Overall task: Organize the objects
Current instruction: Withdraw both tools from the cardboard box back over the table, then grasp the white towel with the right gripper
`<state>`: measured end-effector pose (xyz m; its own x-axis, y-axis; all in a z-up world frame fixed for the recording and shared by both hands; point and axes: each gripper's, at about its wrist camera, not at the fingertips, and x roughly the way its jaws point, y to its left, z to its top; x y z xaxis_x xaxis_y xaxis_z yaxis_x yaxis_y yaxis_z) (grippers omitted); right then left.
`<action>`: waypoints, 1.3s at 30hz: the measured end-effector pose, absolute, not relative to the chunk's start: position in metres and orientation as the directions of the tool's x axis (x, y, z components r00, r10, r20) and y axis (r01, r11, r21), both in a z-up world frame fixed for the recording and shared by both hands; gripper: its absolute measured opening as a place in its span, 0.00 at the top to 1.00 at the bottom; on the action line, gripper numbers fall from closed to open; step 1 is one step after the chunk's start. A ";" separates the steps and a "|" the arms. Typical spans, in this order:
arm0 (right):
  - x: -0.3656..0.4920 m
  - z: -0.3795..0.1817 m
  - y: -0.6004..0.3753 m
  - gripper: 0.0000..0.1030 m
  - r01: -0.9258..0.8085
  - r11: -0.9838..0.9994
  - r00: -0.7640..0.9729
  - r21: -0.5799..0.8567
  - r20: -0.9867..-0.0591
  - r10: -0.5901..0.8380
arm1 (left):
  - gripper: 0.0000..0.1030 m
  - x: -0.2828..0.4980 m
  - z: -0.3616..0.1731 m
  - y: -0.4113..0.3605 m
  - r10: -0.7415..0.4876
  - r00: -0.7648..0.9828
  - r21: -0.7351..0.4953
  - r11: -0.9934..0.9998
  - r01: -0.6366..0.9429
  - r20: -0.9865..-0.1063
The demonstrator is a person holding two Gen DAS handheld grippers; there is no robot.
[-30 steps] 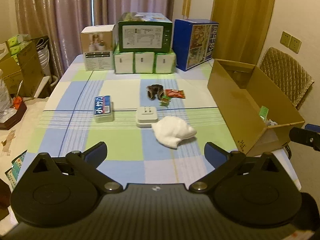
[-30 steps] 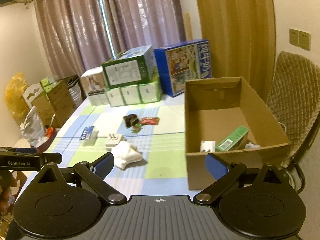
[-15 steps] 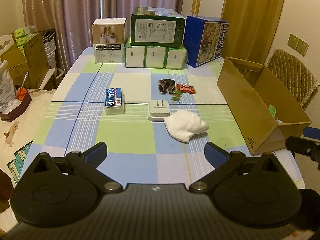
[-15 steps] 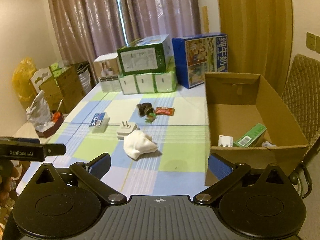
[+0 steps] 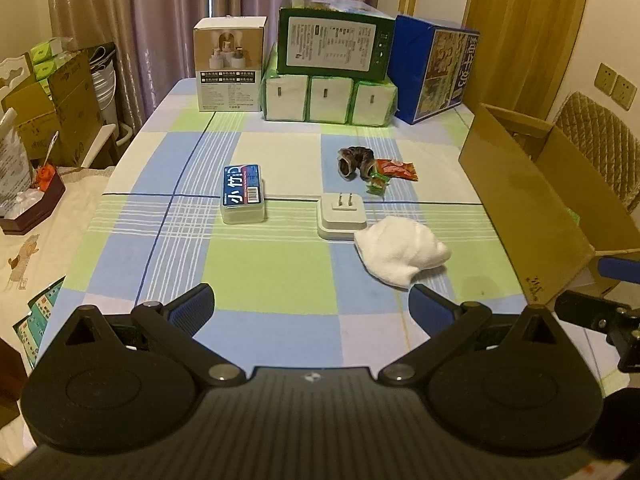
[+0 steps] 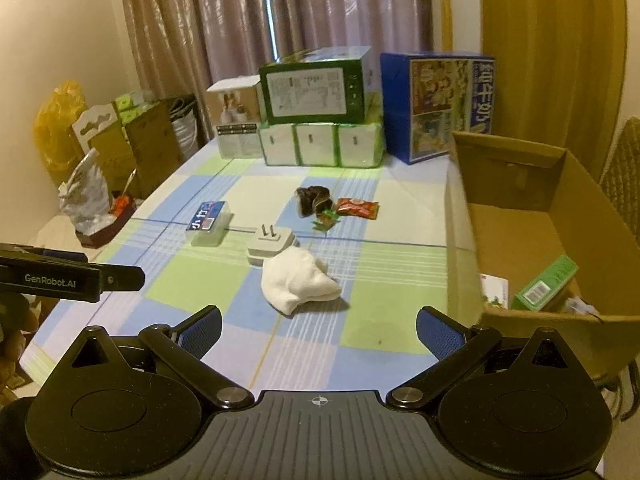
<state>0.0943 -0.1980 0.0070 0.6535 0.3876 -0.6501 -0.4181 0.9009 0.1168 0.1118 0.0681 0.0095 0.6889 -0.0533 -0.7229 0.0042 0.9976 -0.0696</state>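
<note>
matt cardboard box (image 6: pixel 520 184), soft cloth (image 6: pixel 298 286)

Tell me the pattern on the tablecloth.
The tablecloth is a check of pale blue, light green and white blocks with thin dark-blue lines; the left wrist view shows it best.

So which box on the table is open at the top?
The plain brown cardboard box on the right; the printed boxes at the back are all closed.

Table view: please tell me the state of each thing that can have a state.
Left hand-held gripper: open, holding nothing.
Right hand-held gripper: open, holding nothing.
Cardboard box: open on top, some items inside.
White cloth: crumpled, touching charger.
Charger: prongs up.
</note>
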 end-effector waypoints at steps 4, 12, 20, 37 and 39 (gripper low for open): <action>0.112 -0.005 -0.186 0.02 -0.434 0.894 0.642 0.112 -0.658 0.394 | 0.01 0.128 0.000 0.072 -0.067 0.688 -0.081 0.997 0.011 -0.723; 0.152 -0.034 -0.161 0.02 -0.502 0.862 0.634 0.076 -0.646 0.426 | 0.01 0.170 -0.026 0.079 -0.074 0.678 -0.061 0.997 0.044 -0.731; 0.193 -0.081 -0.140 0.03 -0.534 0.843 0.599 0.070 -0.672 0.436 | 0.01 0.204 -0.064 0.085 -0.066 0.668 -0.055 0.998 0.038 -0.742; 0.235 -0.123 -0.126 0.54 -0.553 0.824 0.506 0.124 -0.735 0.451 | 0.02 0.225 -0.106 0.096 -0.110 0.680 -0.119 0.992 0.034 -0.725; 0.237 -0.117 -0.134 0.64 -0.516 0.844 0.521 0.144 -0.730 0.443 | 0.02 0.228 -0.108 0.095 -0.110 0.675 -0.117 0.993 0.036 -0.730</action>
